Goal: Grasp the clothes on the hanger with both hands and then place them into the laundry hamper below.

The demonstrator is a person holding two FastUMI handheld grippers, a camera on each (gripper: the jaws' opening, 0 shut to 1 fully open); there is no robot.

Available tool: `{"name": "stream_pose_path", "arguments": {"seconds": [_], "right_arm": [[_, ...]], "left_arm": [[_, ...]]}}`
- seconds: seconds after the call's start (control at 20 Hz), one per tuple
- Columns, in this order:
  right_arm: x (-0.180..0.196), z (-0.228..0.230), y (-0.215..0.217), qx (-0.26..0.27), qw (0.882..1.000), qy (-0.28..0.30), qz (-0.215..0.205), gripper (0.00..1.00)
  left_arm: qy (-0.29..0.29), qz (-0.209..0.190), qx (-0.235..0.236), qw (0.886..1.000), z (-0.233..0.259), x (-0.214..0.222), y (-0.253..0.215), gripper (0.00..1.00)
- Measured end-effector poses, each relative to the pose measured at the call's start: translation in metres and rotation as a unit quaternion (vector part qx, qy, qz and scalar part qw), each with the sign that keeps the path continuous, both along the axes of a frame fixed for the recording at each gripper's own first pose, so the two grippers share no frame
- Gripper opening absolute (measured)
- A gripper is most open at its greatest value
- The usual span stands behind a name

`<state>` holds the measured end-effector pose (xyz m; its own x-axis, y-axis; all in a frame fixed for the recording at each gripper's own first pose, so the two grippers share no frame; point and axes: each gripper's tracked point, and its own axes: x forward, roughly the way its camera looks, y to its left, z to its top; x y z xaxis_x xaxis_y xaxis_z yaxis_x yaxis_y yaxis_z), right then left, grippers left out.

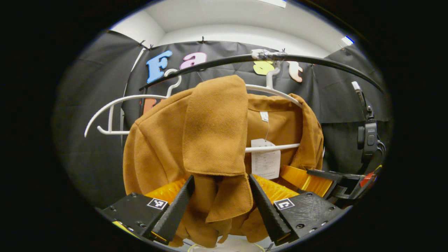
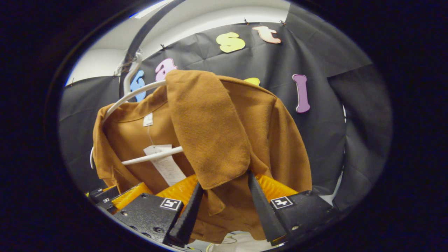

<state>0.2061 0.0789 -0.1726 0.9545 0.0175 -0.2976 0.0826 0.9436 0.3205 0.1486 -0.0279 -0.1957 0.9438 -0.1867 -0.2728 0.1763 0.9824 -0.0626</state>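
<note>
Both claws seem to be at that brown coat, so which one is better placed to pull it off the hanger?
Roughly equal, with a slight edge to the left gripper: its open fingers straddle the brown coat's front flap by the hanger. The right gripper straddles the other flap likewise, so both look ready to close.

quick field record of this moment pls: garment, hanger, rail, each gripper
garment: brown jacket, still on its hanger, paper tag inside
hanger: white hanger hooked on rail; a second, bare white hanger beside it
rail: black clothes rail
left gripper: open, fingers either side of the front flap
right gripper: open, fingers either side of the other flap
hamper: not identifiable
</note>
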Motion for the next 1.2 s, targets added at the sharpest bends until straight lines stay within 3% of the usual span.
{"name": "stream_pose_path", "arguments": {"seconds": [0.05,0.1,0.15,0.2,0.25,0.3,0.4,0.45,0.55,0.7,0.9,0.95,1.0,1.2], "right_arm": [[0.004,-0.001,0.000,0.005,1.000,0.000,-0.002,0.75],[0.006,-0.002,-0.001,0.007,1.000,0.001,-0.004,0.64],[0.007,-0.002,-0.005,0.005,1.000,0.002,-0.009,0.63],[0.008,-0.002,-0.008,0.001,1.000,0.001,-0.015,0.48],[0.009,0.000,-0.010,-0.002,1.000,-0.002,-0.016,0.46],[0.011,0.002,-0.011,-0.002,1.000,-0.004,-0.016,0.32],[0.004,0.001,-0.013,-0.004,1.000,-0.006,-0.018,0.25],[0.002,0.002,-0.018,-0.004,1.000,-0.007,-0.022,0.22],[-0.003,0.006,-0.028,0.000,0.999,-0.012,-0.031,0.16],[-0.014,0.010,-0.040,0.019,0.999,-0.020,-0.040,0.12],[-0.030,0.018,-0.058,0.031,0.998,-0.025,-0.042,0.07],[-0.033,0.015,-0.062,0.034,0.998,-0.019,-0.043,0.07],[-0.035,0.015,-0.062,0.041,0.998,-0.016,-0.041,0.07],[-0.046,0.029,-0.065,0.079,0.996,-0.030,-0.033,0.07]], "left_arm": [[0.000,0.003,0.004,1.000,-0.002,0.001,0.001,0.92],[0.004,0.010,0.007,1.000,-0.006,0.003,0.003,0.88],[0.006,0.016,0.008,1.000,-0.009,0.006,0.005,0.85],[0.009,0.022,0.007,1.000,-0.010,0.009,0.008,0.82],[0.014,0.027,0.005,1.000,-0.011,0.011,0.011,0.65],[0.013,0.036,0.006,0.999,-0.011,0.012,0.016,0.48],[0.015,0.049,0.007,0.999,-0.011,0.011,0.024,0.14],[0.015,0.044,-0.002,0.999,-0.008,0.008,0.023,0.07],[0.022,0.037,-0.017,0.999,-0.007,0.008,0.019,0.12],[0.036,0.028,-0.037,0.998,-0.006,0.000,0.018,0.01],[0.035,0.031,-0.050,0.998,0.011,-0.009,0.028,0.01],[0.029,0.045,-0.045,0.998,0.016,-0.011,0.037,0.05],[0.028,0.046,-0.050,0.997,0.020,-0.012,0.040,0.01],[0.015,0.054,-0.071,0.996,0.042,-0.023,0.052,0.01]]}}
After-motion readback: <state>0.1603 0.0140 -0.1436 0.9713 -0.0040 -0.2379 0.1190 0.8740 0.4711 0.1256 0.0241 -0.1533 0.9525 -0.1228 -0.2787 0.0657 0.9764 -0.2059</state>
